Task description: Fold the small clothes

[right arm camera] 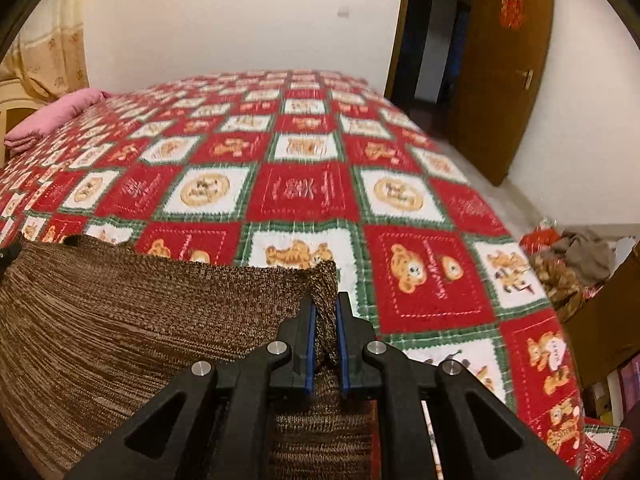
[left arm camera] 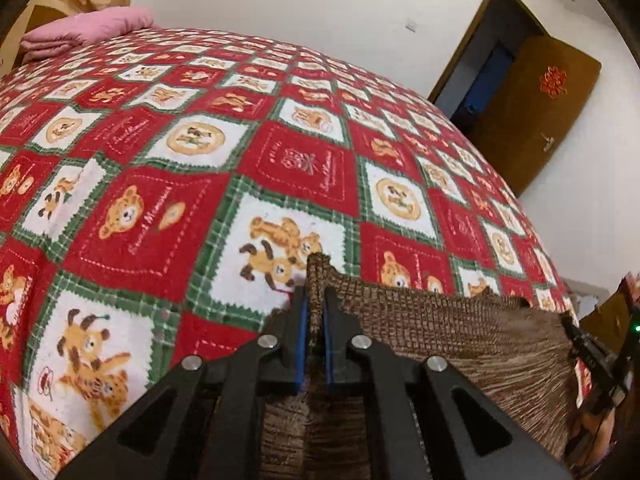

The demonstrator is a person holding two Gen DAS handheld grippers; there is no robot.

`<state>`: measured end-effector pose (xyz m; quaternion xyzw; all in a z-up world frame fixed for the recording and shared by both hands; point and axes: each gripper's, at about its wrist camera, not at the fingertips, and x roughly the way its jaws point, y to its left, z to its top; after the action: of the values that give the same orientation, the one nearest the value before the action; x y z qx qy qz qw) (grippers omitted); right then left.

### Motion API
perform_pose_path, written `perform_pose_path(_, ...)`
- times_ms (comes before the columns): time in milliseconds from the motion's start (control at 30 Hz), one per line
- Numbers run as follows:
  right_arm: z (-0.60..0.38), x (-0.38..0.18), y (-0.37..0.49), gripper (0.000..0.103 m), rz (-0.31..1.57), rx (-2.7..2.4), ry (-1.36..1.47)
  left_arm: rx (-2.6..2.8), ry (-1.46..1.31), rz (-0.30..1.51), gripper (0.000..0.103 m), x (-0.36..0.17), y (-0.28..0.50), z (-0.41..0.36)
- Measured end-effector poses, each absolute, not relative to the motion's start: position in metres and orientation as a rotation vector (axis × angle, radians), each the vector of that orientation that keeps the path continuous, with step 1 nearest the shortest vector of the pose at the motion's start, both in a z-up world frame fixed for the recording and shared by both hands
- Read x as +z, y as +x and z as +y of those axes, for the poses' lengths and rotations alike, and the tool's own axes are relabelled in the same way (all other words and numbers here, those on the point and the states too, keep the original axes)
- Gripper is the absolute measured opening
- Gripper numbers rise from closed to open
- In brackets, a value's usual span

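Observation:
A brown knitted garment [left arm camera: 460, 340] hangs stretched between my two grippers above the near edge of the bed. My left gripper [left arm camera: 316, 296] is shut on its left corner, which pokes up between the blue pads. My right gripper [right arm camera: 326, 300] is shut on its right corner. The garment [right arm camera: 140, 312] spreads to the left in the right wrist view. The right gripper shows at the right edge of the left wrist view [left arm camera: 588, 352]. The lower part of the garment is hidden below the grippers.
The bed carries a red, white and green bear-patterned blanket [left arm camera: 200, 160], also in the right wrist view [right arm camera: 304, 184]. A folded pink quilt [left arm camera: 88, 28] lies at its far left corner. A brown door [right arm camera: 504, 72] stands open at the right. Clothes are piled in a box [right arm camera: 568, 264] beside the bed.

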<state>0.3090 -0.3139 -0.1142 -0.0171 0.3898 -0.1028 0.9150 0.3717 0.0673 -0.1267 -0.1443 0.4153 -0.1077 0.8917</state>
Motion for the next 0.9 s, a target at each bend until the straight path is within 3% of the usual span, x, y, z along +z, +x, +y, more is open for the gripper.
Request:
perform_pose_path(100,-0.319,-0.117,0.313,0.016,0.828,-0.211,-0.011,-0.2,-0.289,0.875,0.018,-0.125,0.37,0.068)
perform_pose_path(200,-0.34,-0.101,0.298,0.016,0.757,-0.154,0.148,-0.191,-0.318,0.885,0.039,-0.114,0.362,0.079)
perform_pose_path(233,-0.347,-0.093,0.291,0.016,0.716,-0.154,0.202,-0.183,-0.318,0.877,0.053,-0.109,0.357,0.083)
perform_pose_path(267,-0.358,-0.082,0.278,0.016,0.655,-0.173,0.279,-0.177,-0.307,0.862,0.061,-0.103,0.35,0.085)
perform_pose_path(333,-0.372,-0.065,0.244,0.017,0.575,-0.222,0.388,-0.169,-0.244,0.839,0.062,-0.092,0.335,0.086)
perform_pose_path(467,-0.343,-0.056,0.203,0.017,0.632,-0.14,0.312,-0.245,-0.1,0.827,0.062,-0.088,0.29,0.066)
perform_pose_path(833,-0.259,-0.124,0.132,0.017,0.871,-0.07,0.078,-0.271,-0.027,0.861,0.062,-0.125,0.192,0.037)
perform_pose_path(900,-0.262,-0.127,0.117,0.017,0.833,-0.069,0.063,-0.256,-0.002,0.841,0.062,-0.126,0.182,0.039)
